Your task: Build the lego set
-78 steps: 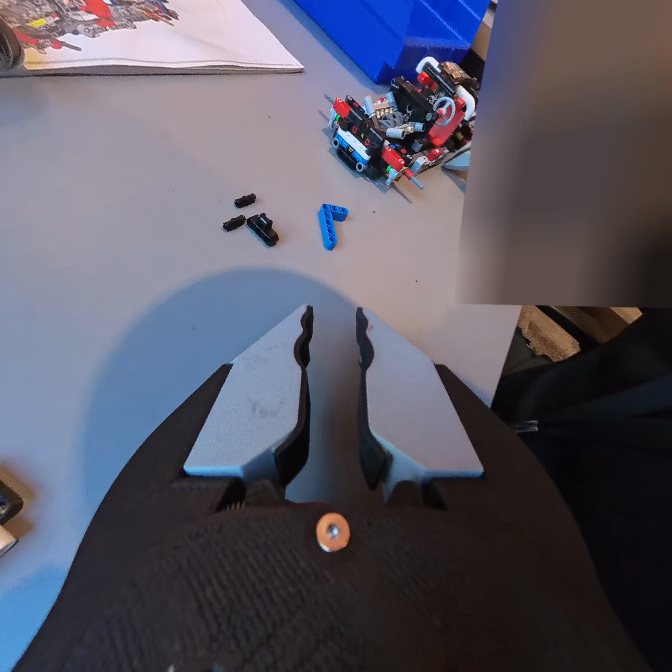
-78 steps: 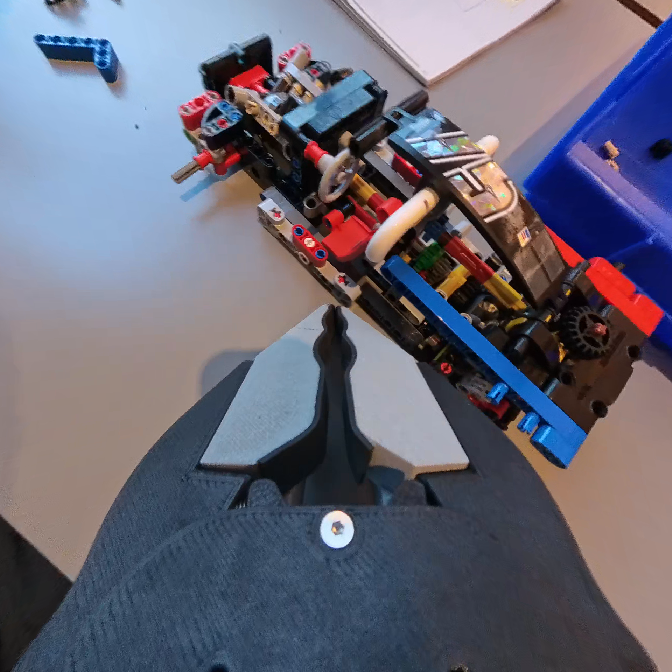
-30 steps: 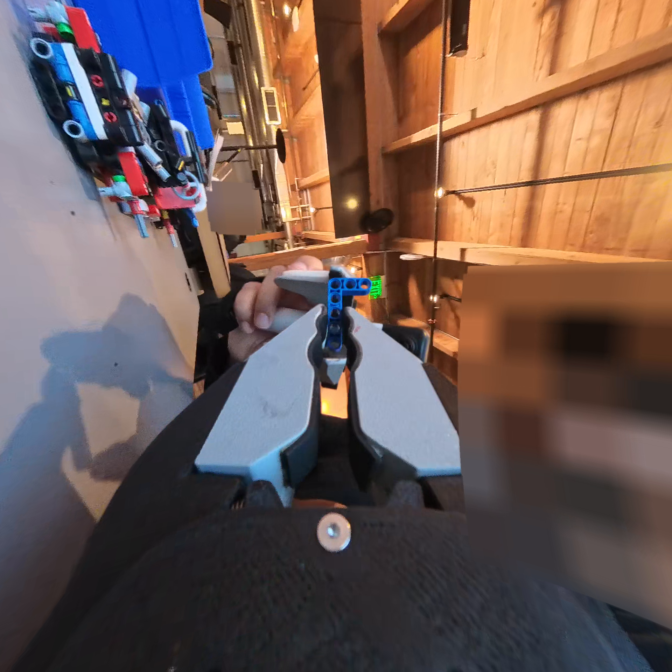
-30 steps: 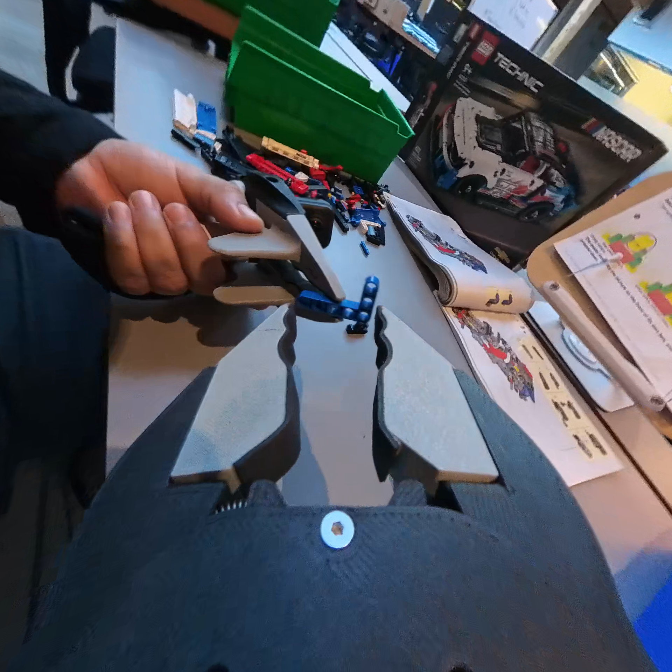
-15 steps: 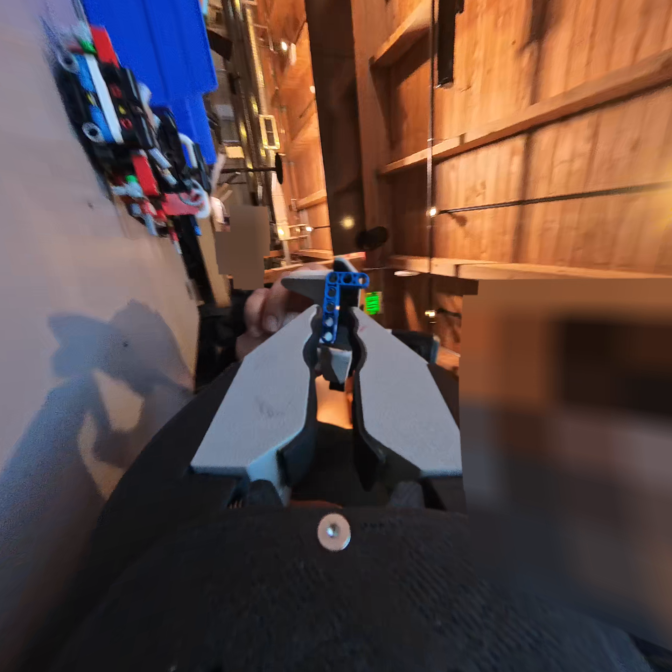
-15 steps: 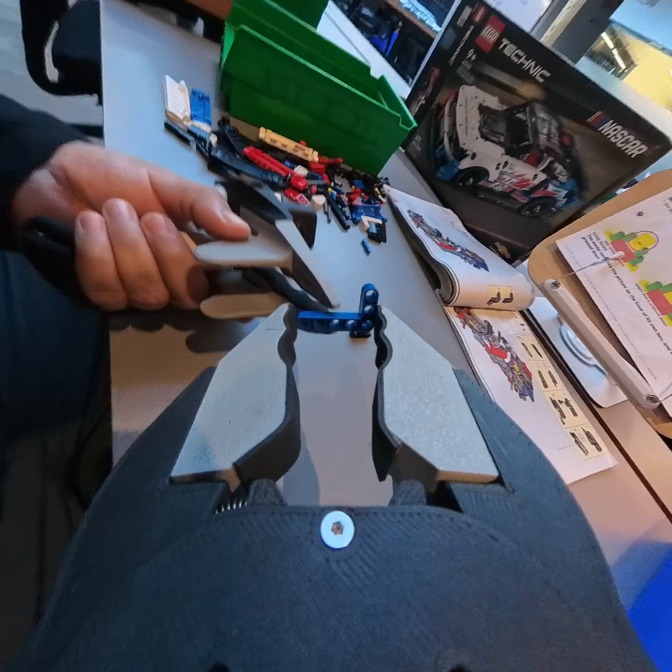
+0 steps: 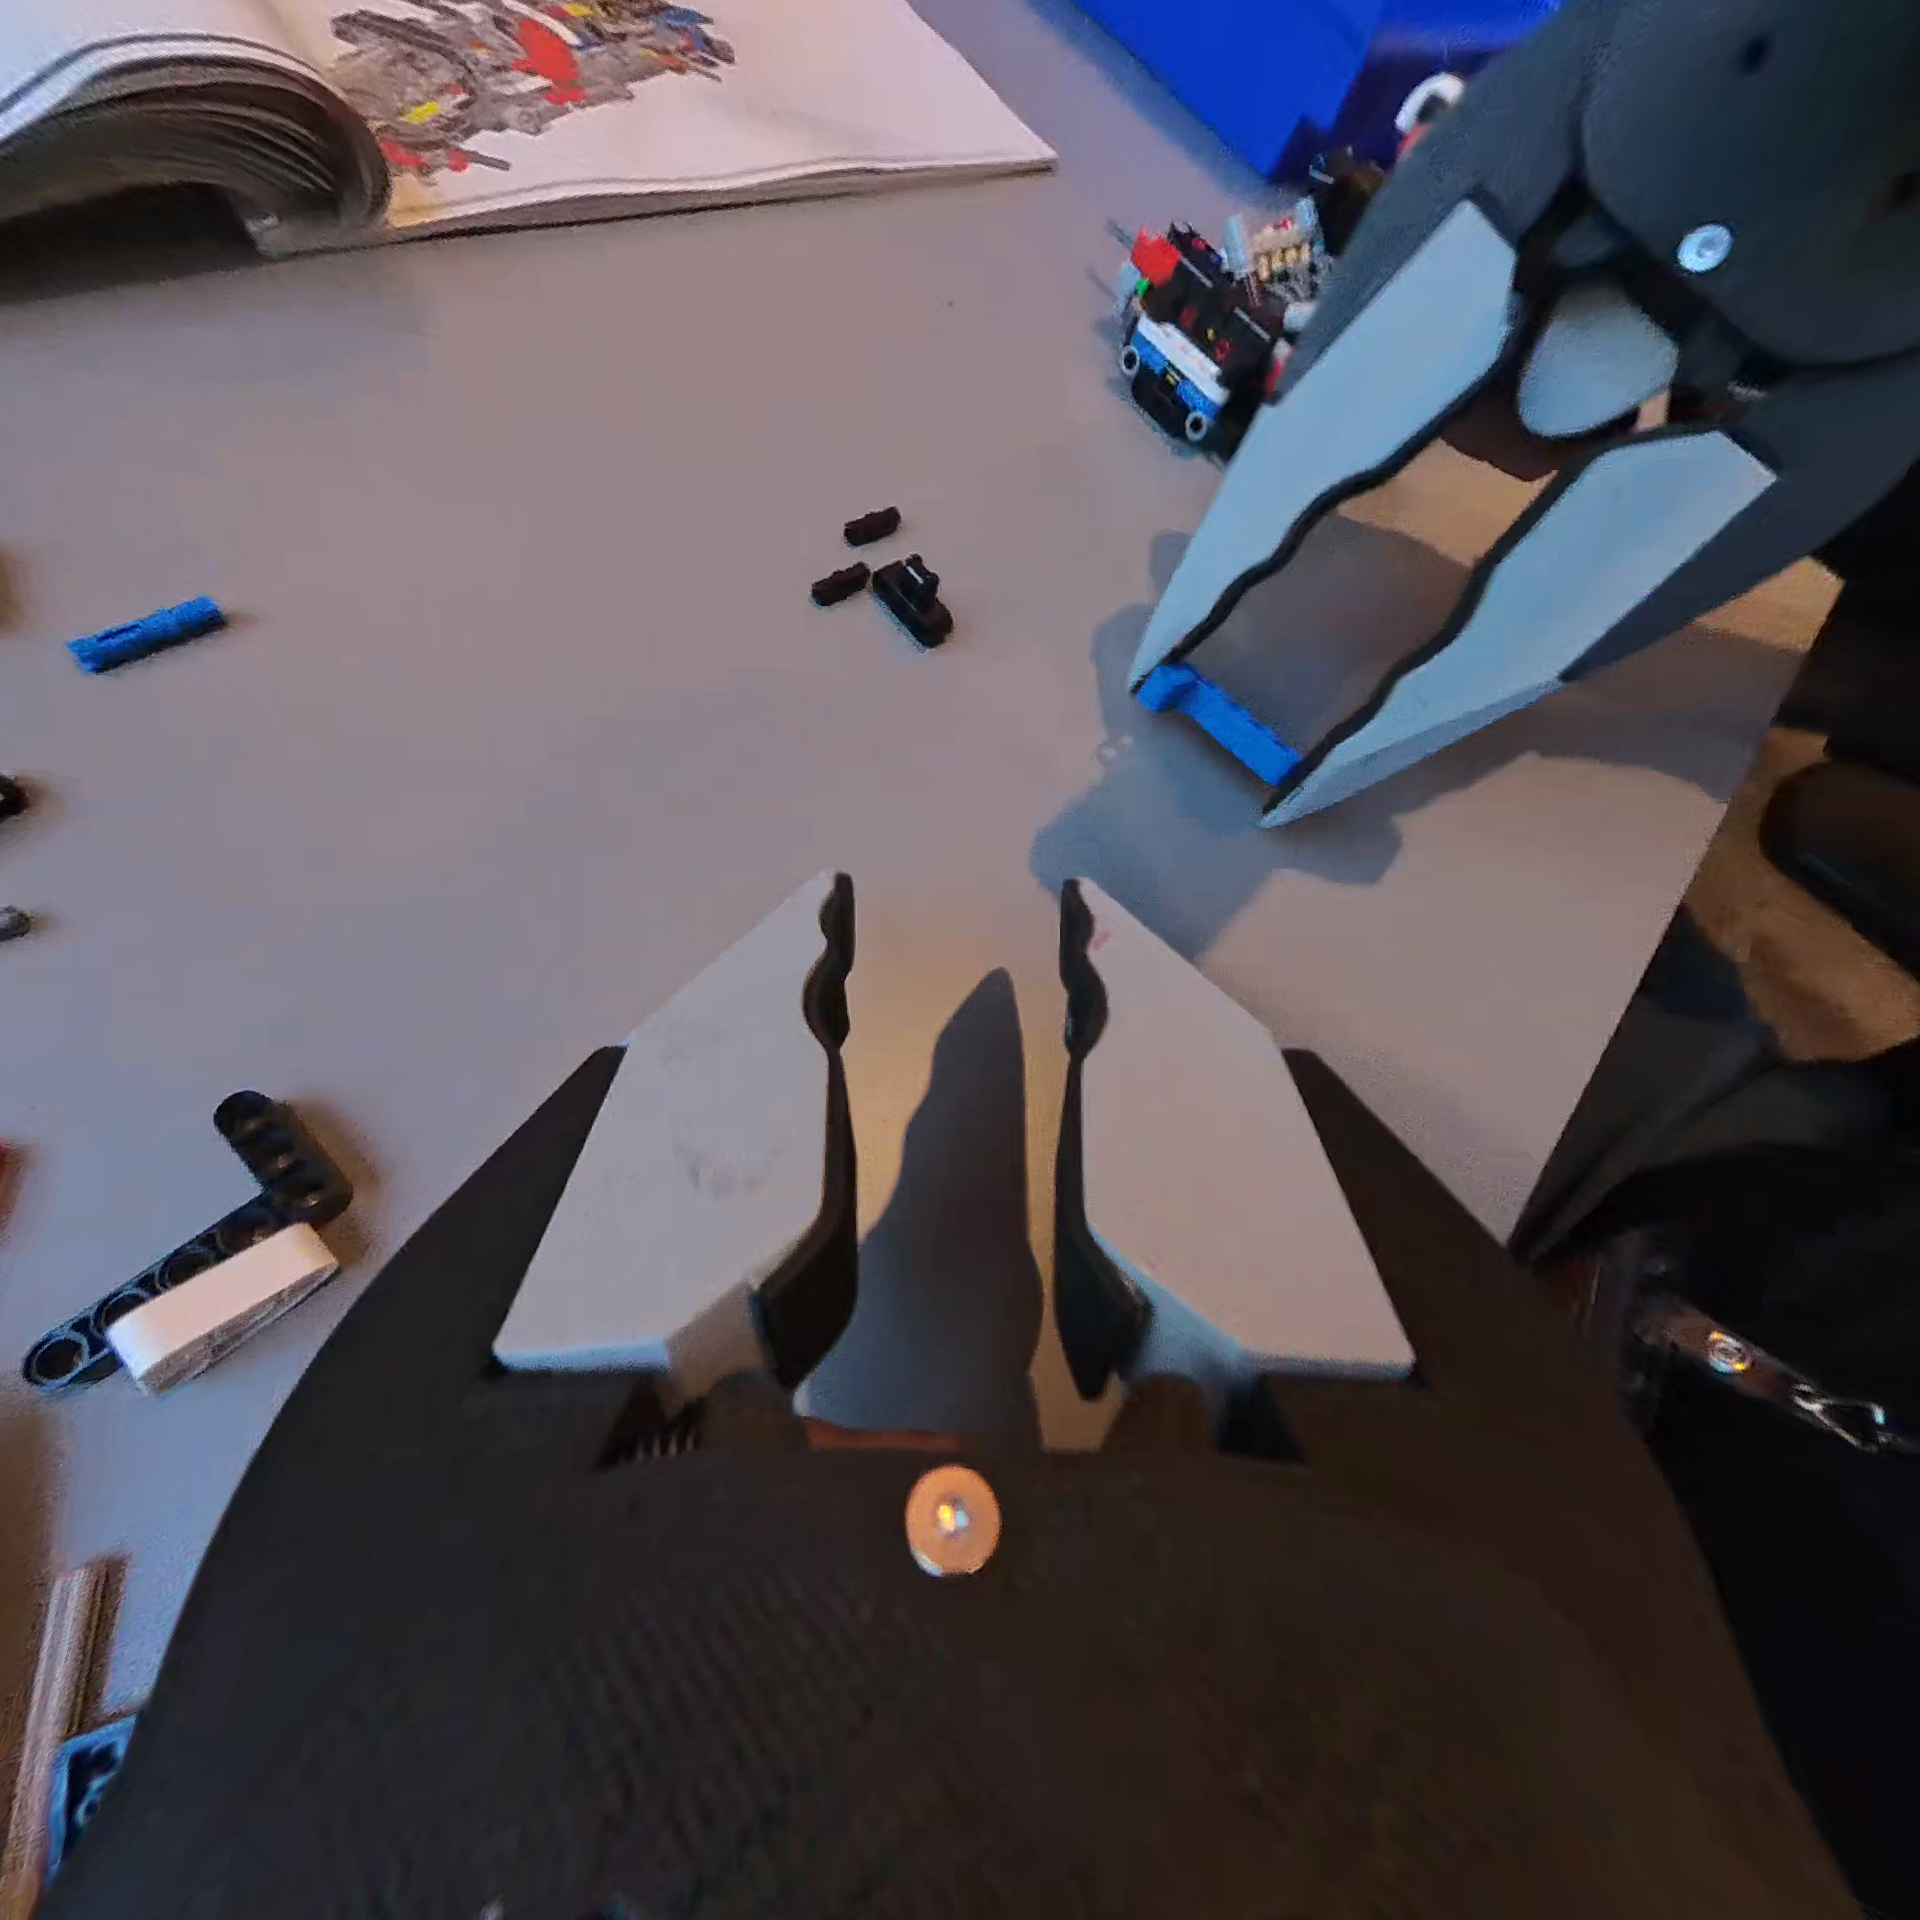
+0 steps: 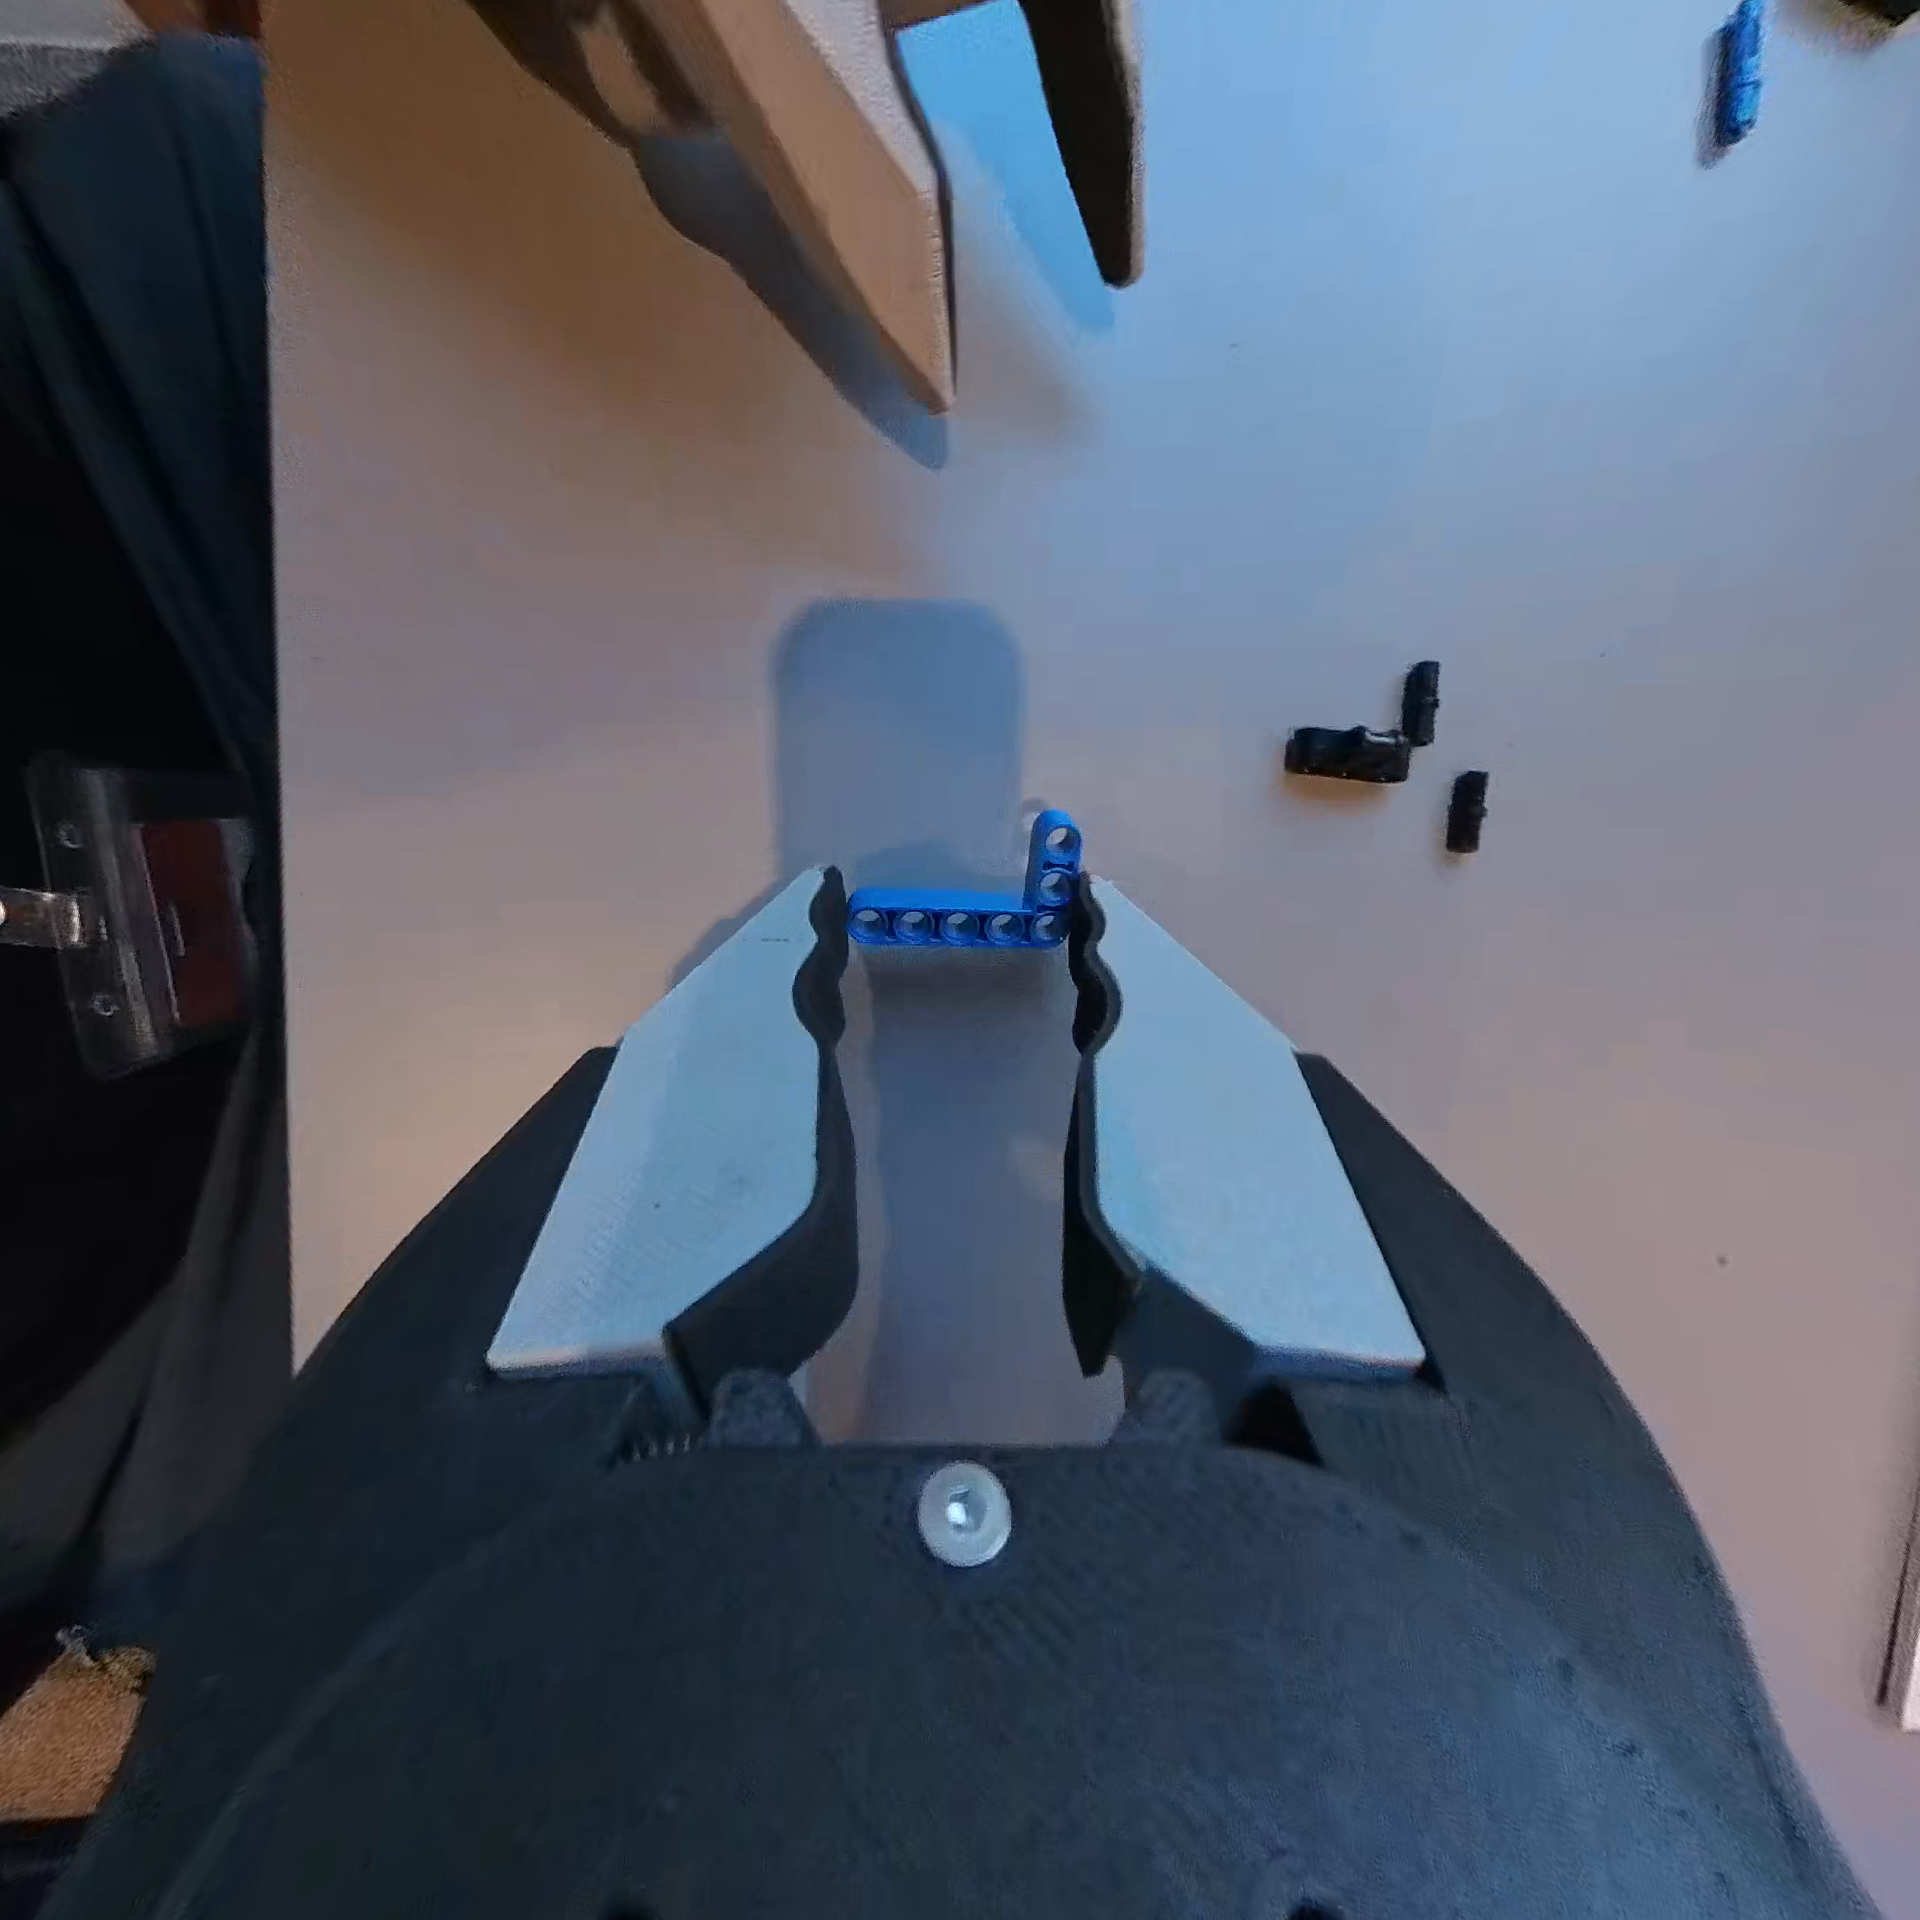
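right gripper clamps a blue l-shaped beam near the table edge (bare surface ahead); left gripper jaws parted, holding nothing.

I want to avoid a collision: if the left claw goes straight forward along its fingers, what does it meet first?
Probably bare grey table: the open left claw points down at it. The black pins lie farther ahead, slightly left; depth is uncertain.

Both wrist views look down close over the grey table, apparently facing one another, sharing the blue L-beam
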Available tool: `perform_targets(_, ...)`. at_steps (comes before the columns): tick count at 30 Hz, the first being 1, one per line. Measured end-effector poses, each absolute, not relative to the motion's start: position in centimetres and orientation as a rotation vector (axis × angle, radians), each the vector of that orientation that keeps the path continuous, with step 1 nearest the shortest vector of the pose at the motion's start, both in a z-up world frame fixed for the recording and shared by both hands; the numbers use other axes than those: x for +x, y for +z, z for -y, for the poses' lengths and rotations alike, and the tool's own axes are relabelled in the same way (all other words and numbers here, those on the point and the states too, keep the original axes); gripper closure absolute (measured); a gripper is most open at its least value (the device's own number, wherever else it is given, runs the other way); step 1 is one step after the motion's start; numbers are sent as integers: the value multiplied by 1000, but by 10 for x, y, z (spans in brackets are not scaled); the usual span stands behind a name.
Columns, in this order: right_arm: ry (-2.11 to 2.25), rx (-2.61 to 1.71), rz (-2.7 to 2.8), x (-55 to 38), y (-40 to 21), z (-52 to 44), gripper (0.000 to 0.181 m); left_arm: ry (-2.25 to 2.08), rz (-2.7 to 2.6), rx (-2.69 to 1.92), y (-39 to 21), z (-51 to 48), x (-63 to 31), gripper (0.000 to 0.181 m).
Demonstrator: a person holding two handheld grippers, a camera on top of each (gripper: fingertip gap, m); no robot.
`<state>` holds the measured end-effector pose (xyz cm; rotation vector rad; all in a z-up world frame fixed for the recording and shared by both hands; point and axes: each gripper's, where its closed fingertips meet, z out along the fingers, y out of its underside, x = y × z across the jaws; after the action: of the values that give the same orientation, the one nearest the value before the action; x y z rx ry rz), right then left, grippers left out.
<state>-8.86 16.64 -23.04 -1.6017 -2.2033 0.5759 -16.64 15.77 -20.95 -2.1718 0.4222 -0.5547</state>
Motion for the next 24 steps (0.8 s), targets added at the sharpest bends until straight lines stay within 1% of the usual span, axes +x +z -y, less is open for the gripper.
perform_targets(3,584,-1597,2205,-94,-236,-163,142,-524,-450,-2179,-212,-156,-165,146)
perform_targets(6,623,-1595,2155,-97,-235,-163,138,-529,-448,-2190,-213,-156,-165,148)
perform_targets(8,655,-1597,2127,-97,-234,-160,130,-556,-433,-2188,-212,-157,-165,148)
perform_targets(10,670,-1597,2101,-94,-229,-159,130,-587,-409,-2175,-210,-157,-166,149)
perform_targets(15,638,-1587,1989,-84,-206,-173,137,-673,-369,-2141,-204,-156,-168,151)
perform_targets(18,518,-1601,1950,-82,-193,-202,145,-725,-436,-2161,-207,-151,-159,151)
perform_targets(22,387,-1650,1973,-91,-191,-233,146,-665,-567,-2199,-216,-145,-148,151)
perform_targets(24,401,-1630,1932,-103,-186,-238,148,-619,-599,-2183,-215,-144,-147,151)
